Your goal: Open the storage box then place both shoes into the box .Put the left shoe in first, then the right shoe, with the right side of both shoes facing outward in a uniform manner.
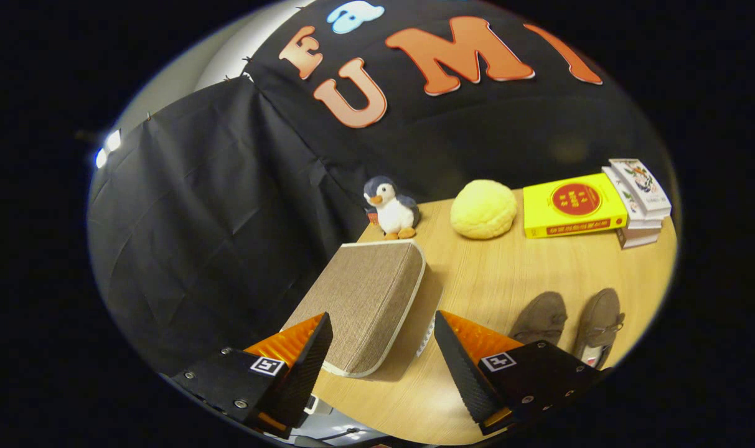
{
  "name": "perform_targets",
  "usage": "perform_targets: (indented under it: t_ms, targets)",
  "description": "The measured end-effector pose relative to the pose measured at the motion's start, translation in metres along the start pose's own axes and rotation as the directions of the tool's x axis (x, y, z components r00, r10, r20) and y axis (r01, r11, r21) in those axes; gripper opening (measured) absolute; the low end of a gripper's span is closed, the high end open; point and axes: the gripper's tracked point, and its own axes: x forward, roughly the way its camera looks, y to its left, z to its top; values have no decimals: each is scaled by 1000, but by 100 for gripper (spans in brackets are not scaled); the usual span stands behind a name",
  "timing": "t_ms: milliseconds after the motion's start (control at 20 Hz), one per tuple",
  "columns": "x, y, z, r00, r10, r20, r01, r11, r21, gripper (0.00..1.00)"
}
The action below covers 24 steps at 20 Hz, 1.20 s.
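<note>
Between the spread hand-held gripper [383,323] fingers sits the closed storage box [365,305], seemingly untouched.

Gripper [383,323] fingers spread wide, nothing between them but the near end of the storage box [361,298], lid down, on wooden table [539,267]. Two shoes [570,323] side by side beyond rt finger. Penguin toy [389,208], yellow ball [483,210], books [595,205] at far end
</note>
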Motion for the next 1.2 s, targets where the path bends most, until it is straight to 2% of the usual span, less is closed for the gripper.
perform_targets:
  t_ms: [200, 400, 600, 850, 950, 1100, 1200]
  targets:
    - [31, 2, -26, 990, 70, -122, -62, 996, 63, 98]
    - [45, 8, -48, 968, 169, -186, -140, 977, 160, 98]
    - [63, 16, -47, 950, 265, -168, -217, 941, 259, 97]
    - [82, 13, -53, 930, 339, -139, -268, 888, 375, 95]
    - [91, 13, -62, 925, 356, -136, -273, 868, 414, 94]
    - [93, 21, -63, 914, 394, -91, -301, 813, 498, 91]
    - [93, 21, -66, 915, 395, -77, -306, 807, 505, 87]
